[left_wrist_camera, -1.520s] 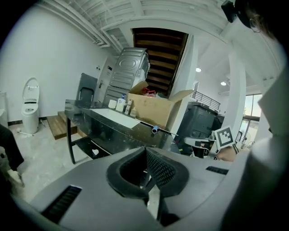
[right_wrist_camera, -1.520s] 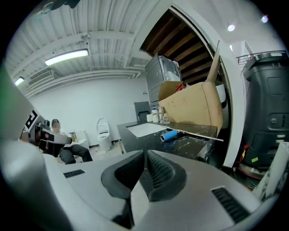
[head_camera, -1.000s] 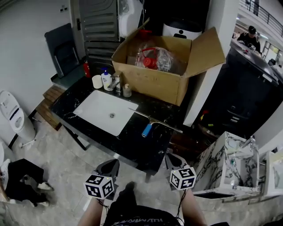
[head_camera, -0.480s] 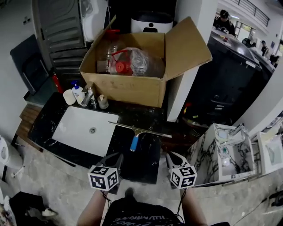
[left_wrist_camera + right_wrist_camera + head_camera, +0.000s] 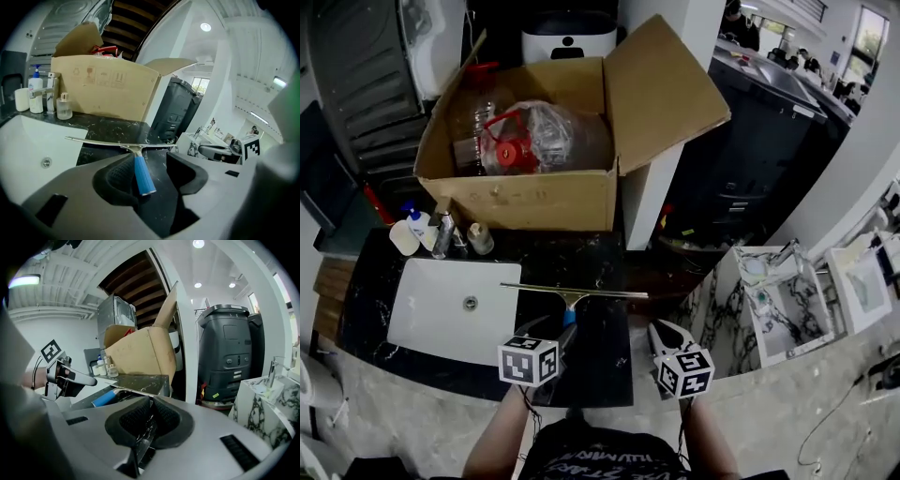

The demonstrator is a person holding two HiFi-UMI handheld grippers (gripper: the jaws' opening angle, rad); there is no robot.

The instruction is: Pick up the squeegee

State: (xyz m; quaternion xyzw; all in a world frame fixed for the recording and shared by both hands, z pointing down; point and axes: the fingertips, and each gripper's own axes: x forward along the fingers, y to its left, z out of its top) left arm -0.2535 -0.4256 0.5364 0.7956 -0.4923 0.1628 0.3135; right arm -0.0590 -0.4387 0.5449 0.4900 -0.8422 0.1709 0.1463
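Left gripper view: left fingers (image 5: 115, 174) opening astride the squeegee (image 5: 142, 172) handle; an off-centre close could skid it. Right fingers (image 5: 136, 420) closed, empty.

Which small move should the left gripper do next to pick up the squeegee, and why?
Probably ease the left gripper forward a little, then close. The squeegee lies flat on the black counter. The end of its blue handle sits in the gap between the opening jaws, nearer one pad, and it is not yet pressed.
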